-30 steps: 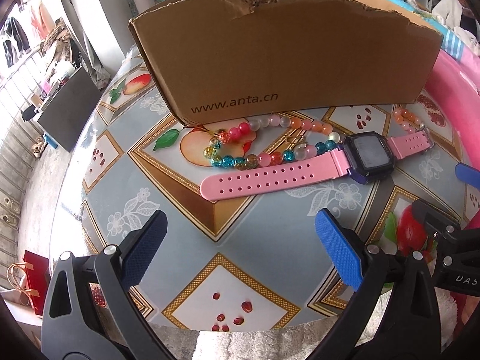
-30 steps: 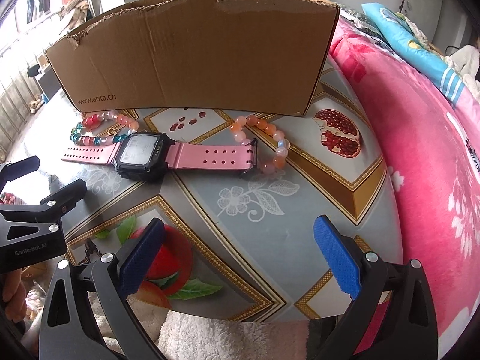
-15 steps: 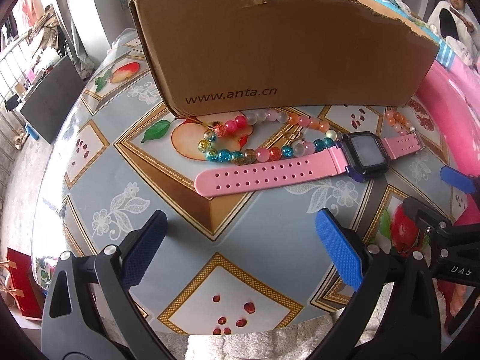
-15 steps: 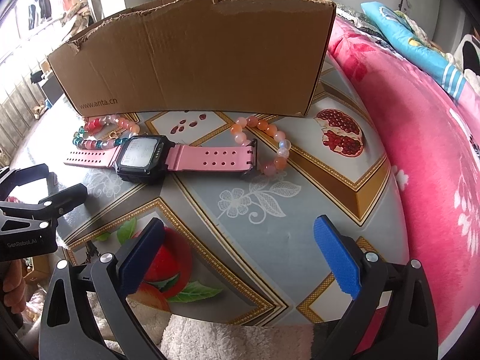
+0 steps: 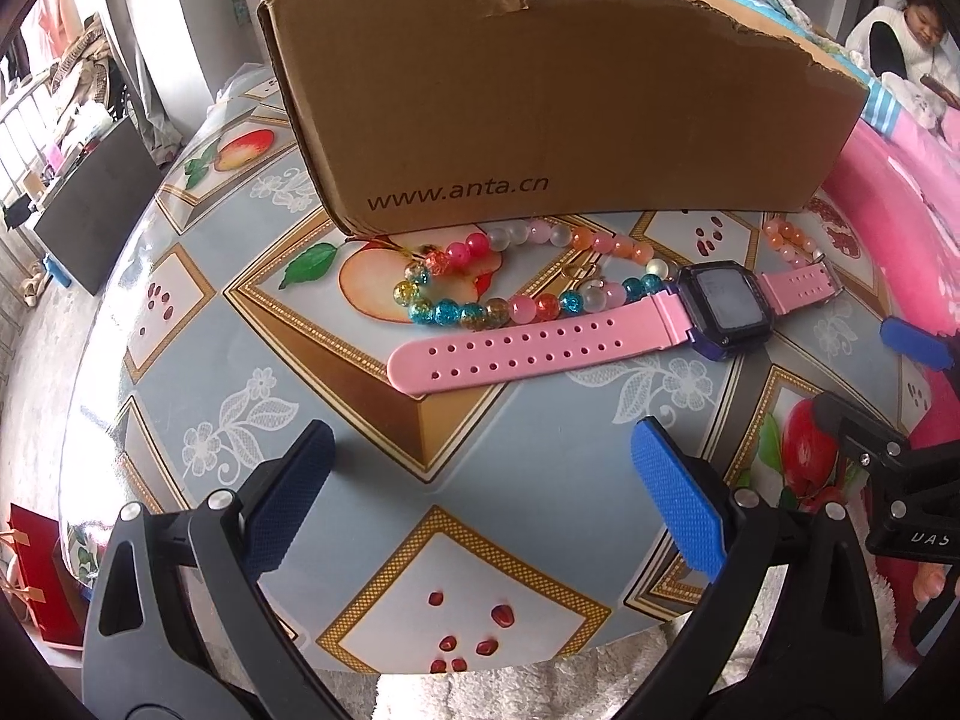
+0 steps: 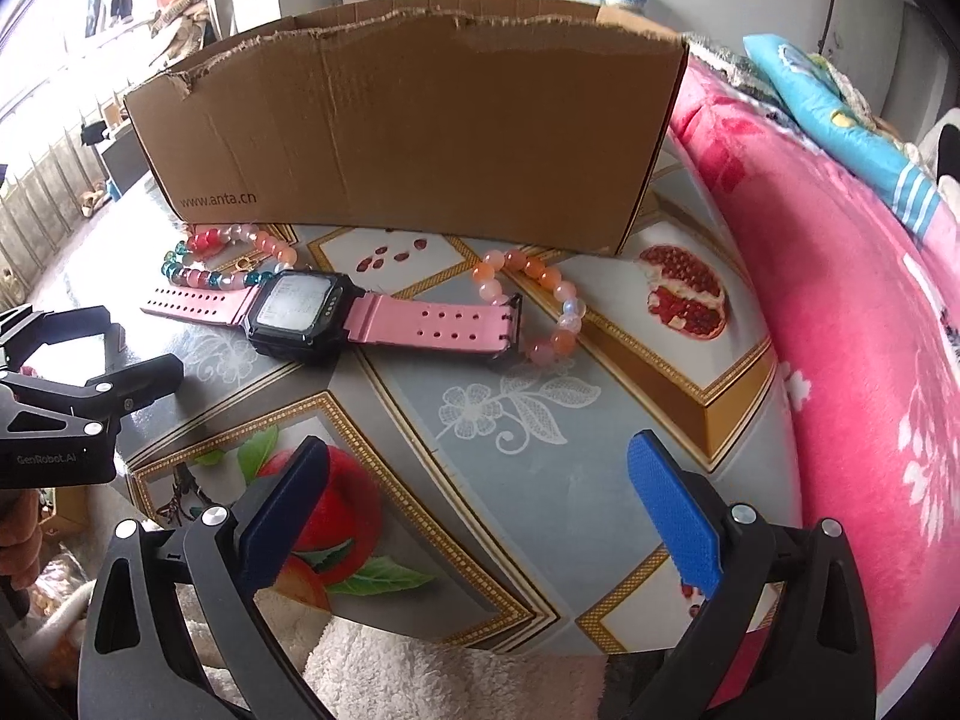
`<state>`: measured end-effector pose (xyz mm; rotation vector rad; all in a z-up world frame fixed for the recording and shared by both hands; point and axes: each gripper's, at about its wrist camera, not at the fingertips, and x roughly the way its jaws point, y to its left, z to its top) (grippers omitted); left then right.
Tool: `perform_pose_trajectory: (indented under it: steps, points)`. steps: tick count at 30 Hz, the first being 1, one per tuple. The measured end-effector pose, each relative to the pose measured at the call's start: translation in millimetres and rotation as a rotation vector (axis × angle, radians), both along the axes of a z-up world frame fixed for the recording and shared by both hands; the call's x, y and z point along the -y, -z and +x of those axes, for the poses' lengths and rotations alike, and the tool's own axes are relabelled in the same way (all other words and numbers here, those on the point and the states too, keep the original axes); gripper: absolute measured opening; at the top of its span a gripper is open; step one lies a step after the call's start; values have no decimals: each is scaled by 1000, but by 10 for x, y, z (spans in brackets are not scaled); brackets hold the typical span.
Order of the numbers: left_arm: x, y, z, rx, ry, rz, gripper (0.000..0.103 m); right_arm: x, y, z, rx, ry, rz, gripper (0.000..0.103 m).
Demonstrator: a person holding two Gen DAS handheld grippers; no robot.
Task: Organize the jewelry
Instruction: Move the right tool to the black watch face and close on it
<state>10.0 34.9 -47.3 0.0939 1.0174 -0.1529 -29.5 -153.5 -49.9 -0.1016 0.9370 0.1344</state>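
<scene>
Both tools hover low over the near edge of the table (image 5: pixel 252 324), each spread wide and holding nothing: the left tool (image 5: pixel 480 498) faces the long strap end of the pink watch (image 5: pixel 600 336), the right tool (image 6: pixel 480 498) its buckle end. The watch lies flat in front of the cardboard box (image 5: pixel 540 108). A multicoloured bead bracelet (image 5: pixel 480 306) touches its long strap; an orange bead bracelet (image 6: pixel 540 276) lies at its buckle.

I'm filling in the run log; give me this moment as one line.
left gripper: open, empty | right gripper: open, empty | pink watch, two bead bracelets on table | cardboard box behind
</scene>
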Motion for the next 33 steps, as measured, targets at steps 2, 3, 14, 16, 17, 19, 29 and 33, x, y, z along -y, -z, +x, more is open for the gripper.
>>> perform_pose_trajectory:
  steps: [2,3,14,16,17,19,29,33]
  points:
    - [-5,-1,-15,9,4,0,96,-29,-88,-59,52,-36,-7,97]
    - [-10,-2,-35,14,5,-2,96,-49,-125,-80,71,-55,-8,97]
    - [-201,-90,-172,126,-11,-23,95,-390,-285,64,139,-362,6,79]
    - [-209,-118,-198,156,-8,-16,95,-415,-257,152,106,-394,30,73]
    - [-202,-127,-206,169,-1,-15,95,-417,-239,192,101,-408,33,72]
    - [-168,-138,-232,184,10,-9,95,-452,-227,253,98,-442,27,72]
    - [-97,-31,-134,169,46,-24,65,-617,-67,487,8,-585,-40,71]
    - [-114,-25,-125,174,51,-35,59,-614,-32,564,-30,-596,-10,56]
